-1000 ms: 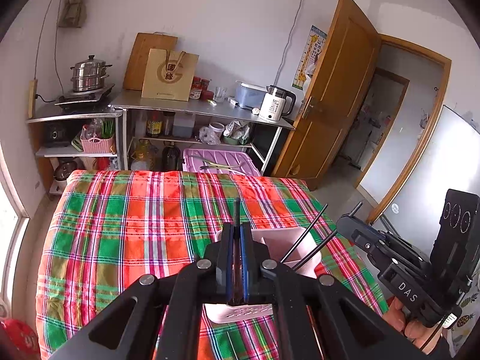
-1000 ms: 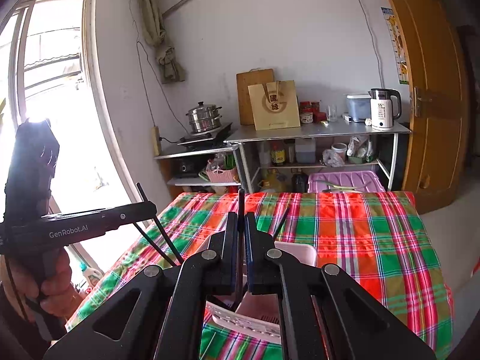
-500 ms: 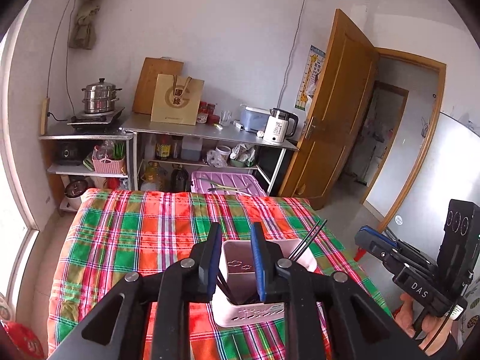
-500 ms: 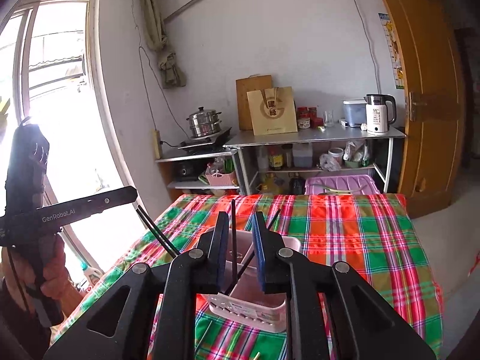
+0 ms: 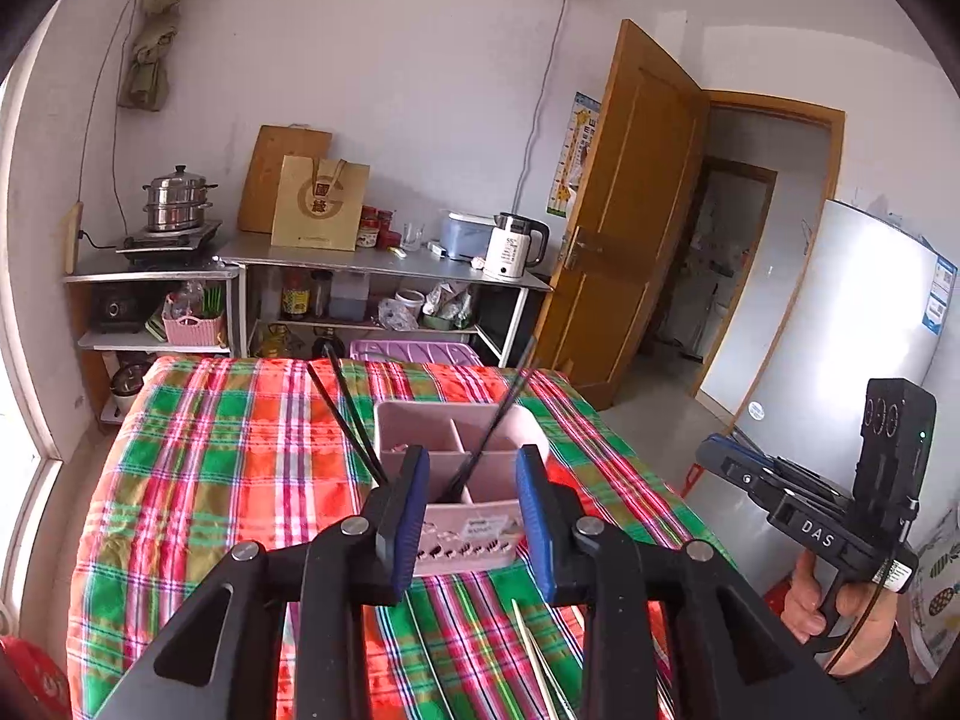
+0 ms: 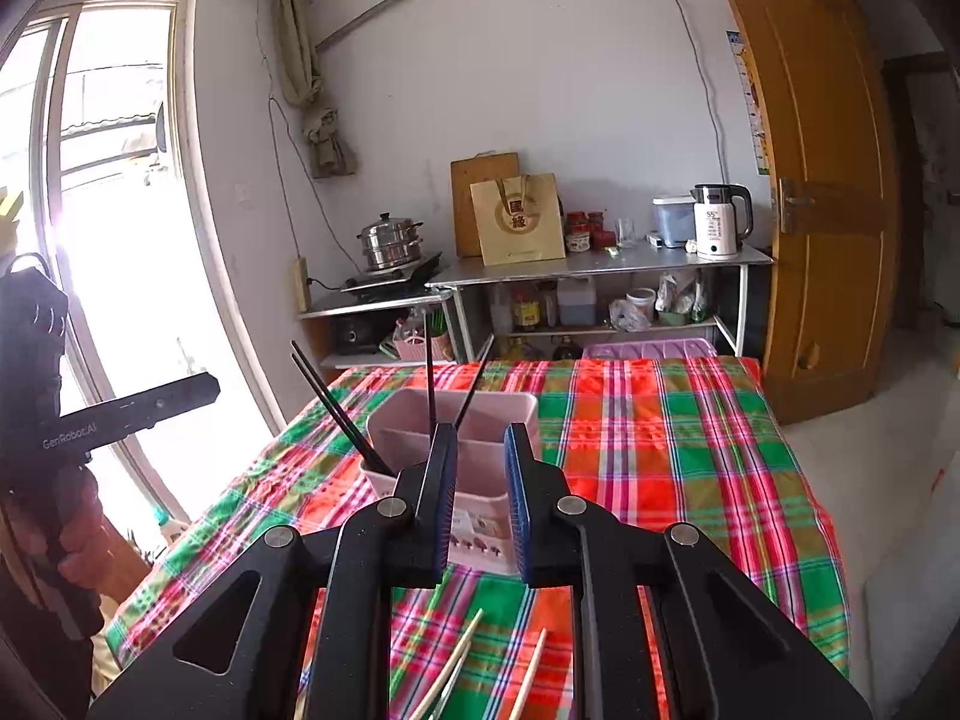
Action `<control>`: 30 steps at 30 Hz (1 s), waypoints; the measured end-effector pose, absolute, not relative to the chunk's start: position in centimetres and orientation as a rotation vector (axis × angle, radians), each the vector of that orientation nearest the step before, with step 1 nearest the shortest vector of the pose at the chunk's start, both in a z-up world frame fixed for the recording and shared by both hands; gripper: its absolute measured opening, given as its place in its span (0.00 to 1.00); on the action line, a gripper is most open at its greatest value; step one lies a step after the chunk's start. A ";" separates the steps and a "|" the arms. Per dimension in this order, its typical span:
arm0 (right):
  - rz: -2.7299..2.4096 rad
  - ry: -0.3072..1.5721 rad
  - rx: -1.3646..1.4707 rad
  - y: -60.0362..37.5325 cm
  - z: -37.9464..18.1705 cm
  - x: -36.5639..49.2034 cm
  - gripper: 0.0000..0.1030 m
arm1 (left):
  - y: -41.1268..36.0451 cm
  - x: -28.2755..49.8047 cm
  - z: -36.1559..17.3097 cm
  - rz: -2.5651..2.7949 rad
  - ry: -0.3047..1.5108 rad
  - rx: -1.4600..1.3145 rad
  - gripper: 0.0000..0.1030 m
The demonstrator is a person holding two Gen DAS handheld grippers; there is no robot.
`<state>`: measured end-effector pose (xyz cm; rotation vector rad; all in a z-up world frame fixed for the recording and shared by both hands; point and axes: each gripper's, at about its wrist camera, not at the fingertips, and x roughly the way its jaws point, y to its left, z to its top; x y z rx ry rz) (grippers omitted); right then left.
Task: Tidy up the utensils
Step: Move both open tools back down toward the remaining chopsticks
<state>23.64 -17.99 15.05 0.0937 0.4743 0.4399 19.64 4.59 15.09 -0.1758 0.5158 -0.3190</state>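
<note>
Two grippers hang over the plaid tablecloth (image 5: 198,480). Dead centre on it stands the pink divided utensil holder (image 5: 462,462), black chopsticks (image 5: 342,408) leaning out of its compartments. Left gripper (image 5: 471,513): jaws opening, nothing between the blue pads, the holder simply beyond them. Right gripper (image 6: 477,501): jaws parted a narrower way, gripping nothing. Nearer the cameras, pale chopsticks (image 6: 456,666) lie loose on the cloth, apart from the holder.
</note>
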 end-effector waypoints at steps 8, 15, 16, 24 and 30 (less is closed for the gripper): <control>0.410 0.591 0.096 -19.6 10.4 22.6 0.16 | -0.2 19.1 8.1 -0.382 0.679 -0.122 0.30; 0.396 0.712 0.083 -20.3 6.2 23.1 0.16 | -2.2 21.1 2.6 -0.385 0.836 -0.127 0.30; 0.395 0.726 0.080 -20.3 5.7 23.3 0.16 | -2.4 21.4 2.0 -0.388 0.855 -0.128 0.30; 0.397 0.842 0.054 -19.6 1.4 24.6 0.16 | -3.3 24.7 -2.1 -0.375 0.971 -0.142 0.30; 0.415 0.886 0.030 -18.6 -0.2 25.0 0.16 | -4.1 26.1 -3.6 -0.377 1.007 -0.127 0.30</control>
